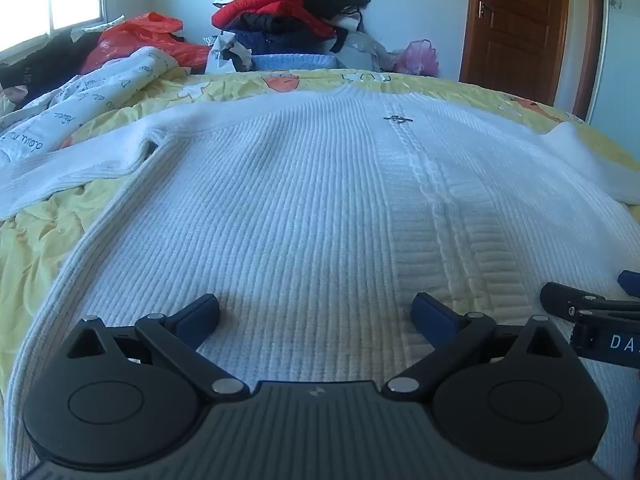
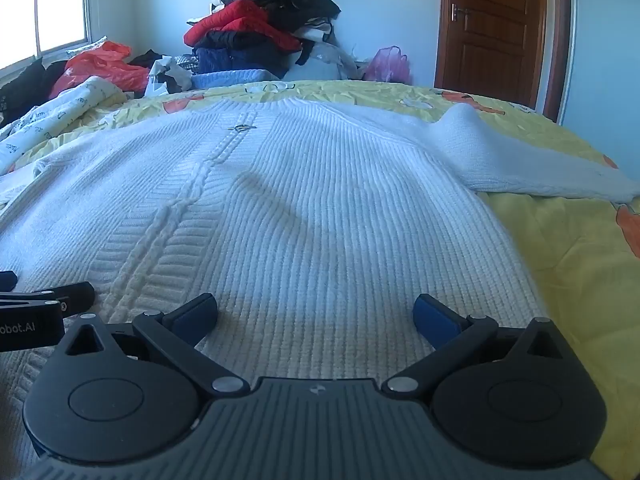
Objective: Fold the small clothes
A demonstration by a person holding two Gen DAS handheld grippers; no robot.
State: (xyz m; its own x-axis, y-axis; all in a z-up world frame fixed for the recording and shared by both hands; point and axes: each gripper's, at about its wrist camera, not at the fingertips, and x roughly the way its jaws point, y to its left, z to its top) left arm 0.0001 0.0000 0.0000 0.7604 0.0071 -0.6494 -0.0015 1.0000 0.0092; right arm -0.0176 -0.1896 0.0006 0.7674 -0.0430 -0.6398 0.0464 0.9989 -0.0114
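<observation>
A pale blue bedroom, and the work surface is a bed under a crumpled yellow bedsheet with orange cartoon prints (image 2: 560,248). At the far right stands a brown panelled wooden door (image 2: 492,20); far left, a bright window (image 2: 44,8). Against the far wall rises a heap of red, black and navy clothes (image 1: 288,12), with an orange plastic bag (image 1: 140,36) to its left and a pink mesh bag (image 2: 388,64) to its right. A white printed cloth (image 1: 92,96) lies bunched at the left edge.

Spread flat across the middle of the bed is the white ribbed knit sweater (image 1: 280,208), neck at the far end, a small metal ornament (image 1: 397,119) on its chest, sleeves out to either side.

The left gripper (image 1: 316,312) hovers over the near hem, jaws spread fully wide, nothing between them. The right gripper (image 2: 314,312) sits just beside it, equally wide and empty.
</observation>
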